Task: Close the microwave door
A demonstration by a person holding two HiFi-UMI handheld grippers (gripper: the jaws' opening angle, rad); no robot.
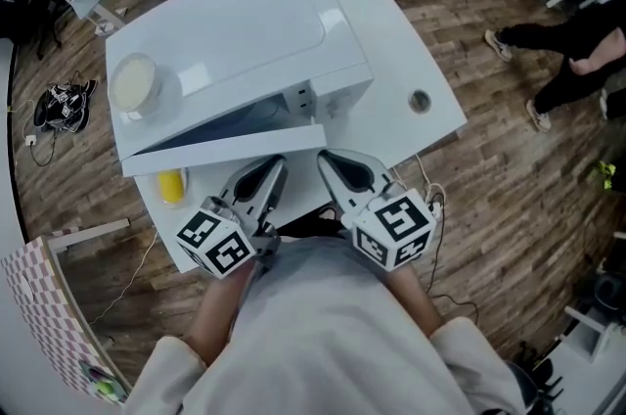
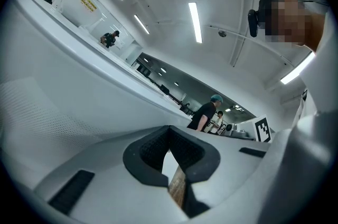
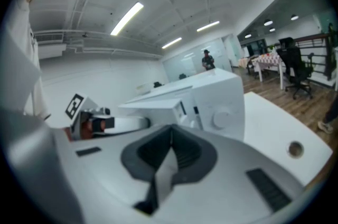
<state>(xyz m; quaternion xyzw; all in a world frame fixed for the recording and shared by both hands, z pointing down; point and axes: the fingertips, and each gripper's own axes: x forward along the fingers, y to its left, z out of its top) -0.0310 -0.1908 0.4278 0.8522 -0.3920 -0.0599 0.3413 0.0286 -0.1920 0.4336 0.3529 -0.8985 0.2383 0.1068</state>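
The microwave door (image 1: pixel 227 149) is standing open, jutting toward six o'clock from the microwave (image 1: pixel 235 31). The left gripper (image 1: pixel 276 166) and right gripper (image 1: pixel 329 161) are hovering near its edge, both clenched on nothing. Judgement: closing is not yet begun.

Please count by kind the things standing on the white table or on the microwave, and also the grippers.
microwave: 1
cream round container: 1
yellow object: 1
grippers, left gripper and right gripper: 2
Total: 5
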